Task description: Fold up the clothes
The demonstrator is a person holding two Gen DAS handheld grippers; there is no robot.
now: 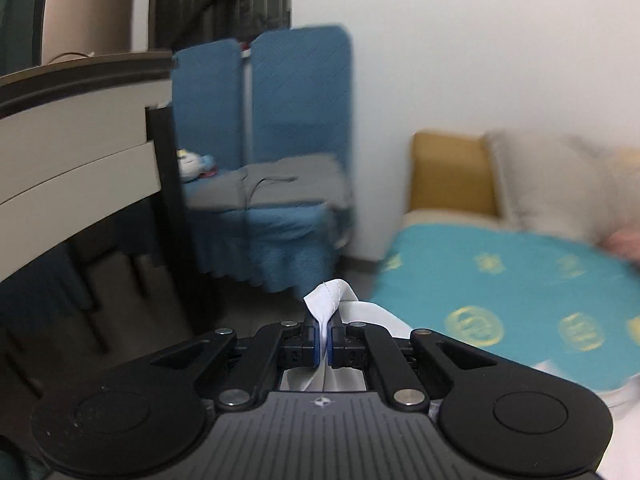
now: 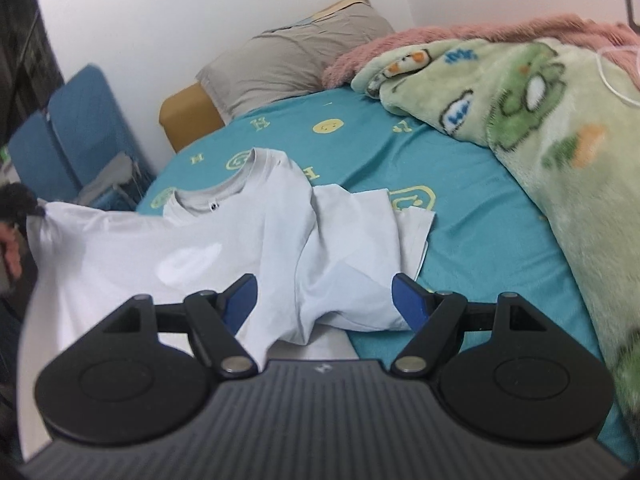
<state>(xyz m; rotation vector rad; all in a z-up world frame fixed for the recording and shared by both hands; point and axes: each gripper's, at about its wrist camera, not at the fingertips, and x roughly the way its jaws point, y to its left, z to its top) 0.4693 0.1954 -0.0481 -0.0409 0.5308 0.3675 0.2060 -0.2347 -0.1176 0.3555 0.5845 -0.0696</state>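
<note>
My left claw [image 1: 325, 334] is pinched tight on a hem of the white shirt [image 1: 334, 294], a small tuft of fabric poking up between the blue pads [image 1: 318, 340]. In my right view that same edge is lifted off the bed [image 2: 460, 208] at the far left, so one side of the shirt [image 2: 248, 232] hangs like a taut sheet while the rest lies on the teal cover. The collar points toward the pillow [image 2: 296, 56], and one sleeve is rumpled and folded over on the right side. My right claw [image 2: 324, 300] is spread wide, hovering just above the lower part of the shirt and gripping nothing.

This cloth is light, thin and limp. It should rise with almost no effort, but it holds no shape of its own: wherever I do not support it, it will sag and crease. A single pinch point makes it swing and bunch, so I judge it needs a second hold before any fold will come out straight. The best place for my right claw looks like the hem or side seam at the lower right, where the doubled stitching gives the pads something firmer than a single layer. The cotton seems unlikely to slip from the pads, though a shallow bite on the very edge could pull free. The fleece blanket [image 2: 540, 128] lies near the sleeve, and I should keep the shirt from dragging across it.
</note>
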